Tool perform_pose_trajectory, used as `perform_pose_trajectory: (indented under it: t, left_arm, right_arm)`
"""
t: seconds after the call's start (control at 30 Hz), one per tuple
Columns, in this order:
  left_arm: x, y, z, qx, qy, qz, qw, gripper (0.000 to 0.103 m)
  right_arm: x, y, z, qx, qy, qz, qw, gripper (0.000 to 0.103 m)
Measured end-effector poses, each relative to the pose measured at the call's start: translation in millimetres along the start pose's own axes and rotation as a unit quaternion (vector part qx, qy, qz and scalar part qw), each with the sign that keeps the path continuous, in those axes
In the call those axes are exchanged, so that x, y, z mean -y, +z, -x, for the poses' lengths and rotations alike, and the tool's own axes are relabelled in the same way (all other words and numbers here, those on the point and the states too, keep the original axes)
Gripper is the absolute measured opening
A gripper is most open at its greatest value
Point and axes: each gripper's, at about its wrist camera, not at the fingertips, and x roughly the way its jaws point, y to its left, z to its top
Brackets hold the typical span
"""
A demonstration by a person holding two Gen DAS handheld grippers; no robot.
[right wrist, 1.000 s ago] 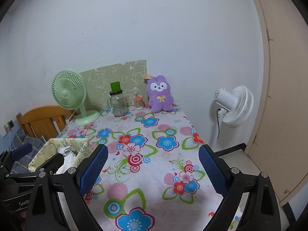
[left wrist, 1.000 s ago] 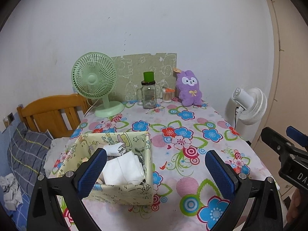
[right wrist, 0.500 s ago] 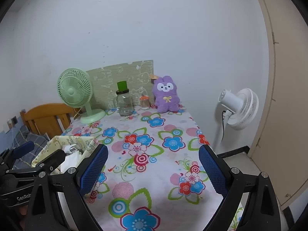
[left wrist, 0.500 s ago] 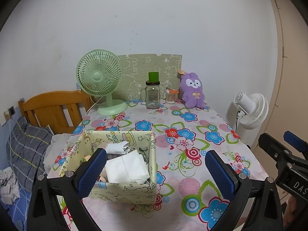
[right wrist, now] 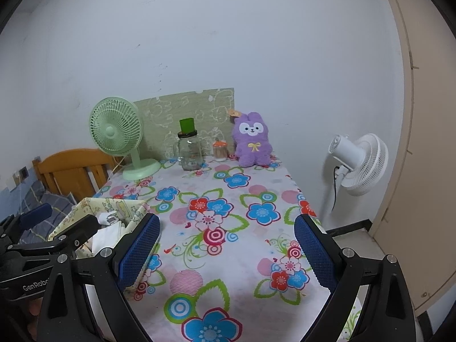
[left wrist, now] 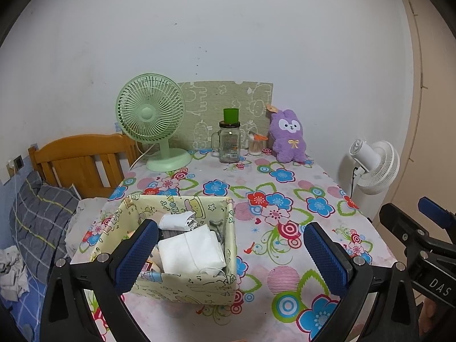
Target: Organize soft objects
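Observation:
A pale yellow fabric box sits at the table's near left, holding folded white cloths and other soft items. A purple plush bunny sits upright at the table's far edge against the wall. My left gripper is open and empty, held back from the table with its left finger over the box. My right gripper is open and empty above the near middle of the flowered tablecloth; it also shows at the right of the left wrist view.
At the far edge stand a green desk fan, a glass jar with a green cup on top, a small toothpick jar and a green board. A white floor fan stands right of the table; a wooden bed headboard lies left.
Both grippers have drawn back and risen a little, so the table looks farther and more of the wall shows. Both stay open and empty; nothing on the table moved.

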Motion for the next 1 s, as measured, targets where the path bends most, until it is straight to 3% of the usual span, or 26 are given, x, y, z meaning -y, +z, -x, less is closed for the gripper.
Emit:
perform_pose_trajectory:
  t: [1.0]
  left_arm:
    - [-2.7,-0.1,-3.5,-0.004,0.006,0.004,1.0000,0.103]
  right_arm:
    - [-4.7,-0.5,-2.4,-0.001,0.000,0.005,1.000,0.097]
